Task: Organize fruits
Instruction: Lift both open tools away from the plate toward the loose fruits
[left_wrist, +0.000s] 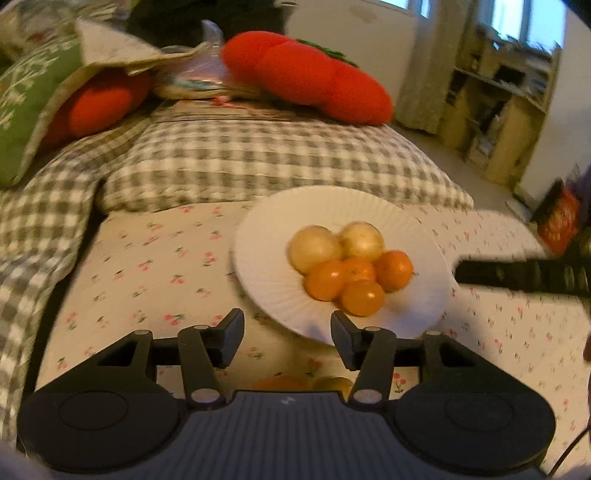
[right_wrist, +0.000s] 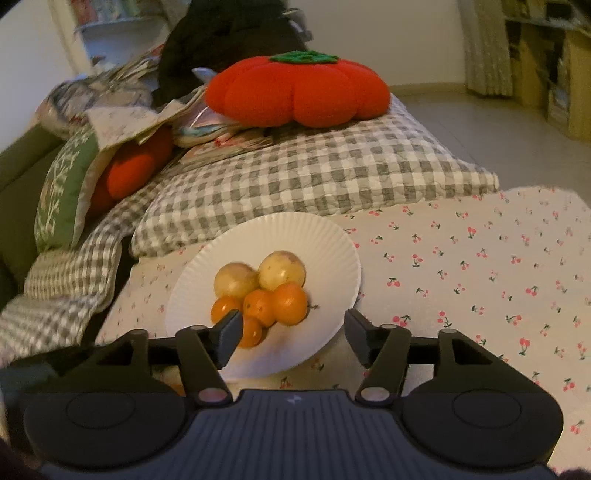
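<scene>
A white paper plate (left_wrist: 266, 266) (right_wrist: 325, 254) lies on the cherry-print cloth (left_wrist: 147, 266) (right_wrist: 480, 266). It holds two pale yellow round fruits (left_wrist: 314, 247) (right_wrist: 282, 271) and several small oranges (left_wrist: 393, 269) (right_wrist: 290, 302), piled together. My left gripper (left_wrist: 288, 332) is open and empty, just short of the plate's near rim. My right gripper (right_wrist: 291, 332) is open and empty over the plate's near edge, its left finger (right_wrist: 229, 332) in front of an orange. Part of the right gripper (left_wrist: 524, 275) shows at the right in the left wrist view. More fruit (left_wrist: 303, 382) peeks out under my left gripper.
A grey checked pillow (left_wrist: 258, 162) (right_wrist: 314, 177) lies just behind the plate. A red tomato-shaped cushion (left_wrist: 306, 77) (right_wrist: 295, 88) rests on it. A second red cushion (left_wrist: 99, 103) (right_wrist: 136, 166) and a green one (left_wrist: 22, 103) lie at left. Shelves (left_wrist: 498, 103) stand far right.
</scene>
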